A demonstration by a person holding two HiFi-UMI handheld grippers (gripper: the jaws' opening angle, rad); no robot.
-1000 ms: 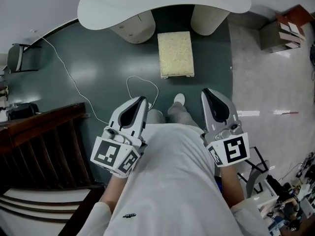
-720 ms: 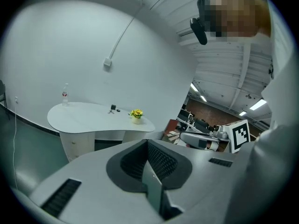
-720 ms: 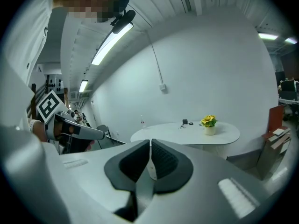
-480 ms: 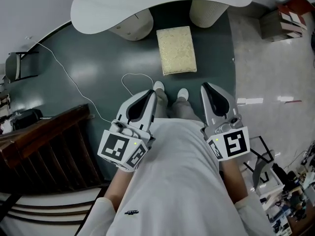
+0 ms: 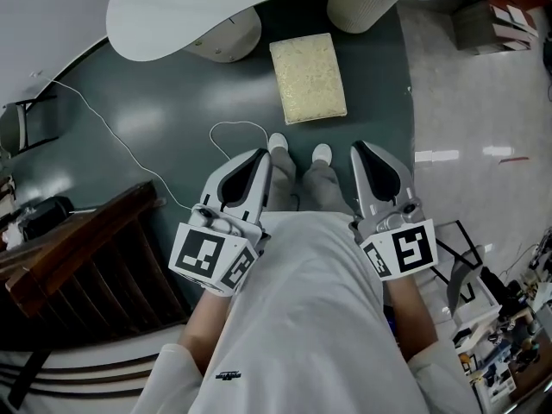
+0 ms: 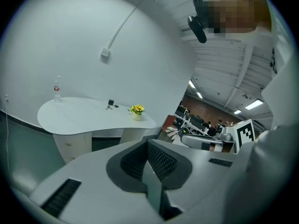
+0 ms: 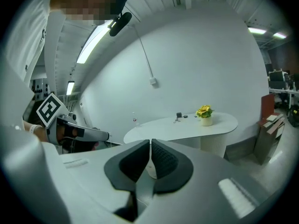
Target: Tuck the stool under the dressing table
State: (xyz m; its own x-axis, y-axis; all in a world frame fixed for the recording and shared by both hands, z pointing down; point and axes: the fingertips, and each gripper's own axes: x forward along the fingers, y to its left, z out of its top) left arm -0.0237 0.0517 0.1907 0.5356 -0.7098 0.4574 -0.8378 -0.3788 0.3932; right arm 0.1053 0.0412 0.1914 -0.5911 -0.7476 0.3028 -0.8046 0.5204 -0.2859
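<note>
The stool (image 5: 308, 78), a low one with a cream rectangular cushion, stands on the dark green floor just in front of the dressing table (image 5: 172, 15), at the gap between its two white pedestals. In the head view my left gripper (image 5: 261, 157) and right gripper (image 5: 359, 149) hang at waist height, well short of the stool and either side of my feet. Both are shut with nothing between the jaws. The left gripper (image 6: 147, 142) view shows the table top (image 6: 88, 115) with a bottle and a flower pot (image 6: 137, 110). The right gripper (image 7: 150, 143) faces the same table (image 7: 187, 124).
A dark wooden stair railing (image 5: 78, 257) stands at the left. A white cable (image 5: 112, 136) loops across the floor near my feet (image 5: 278, 142). Cardboard boxes (image 5: 492, 15) sit at the back right, and metal frames and clutter (image 5: 496, 317) at the lower right.
I have stepped toward the stool, so it and the table now sit higher in the head view. Both feet stand together behind it. Both grippers came forward and a little down, still shut.
</note>
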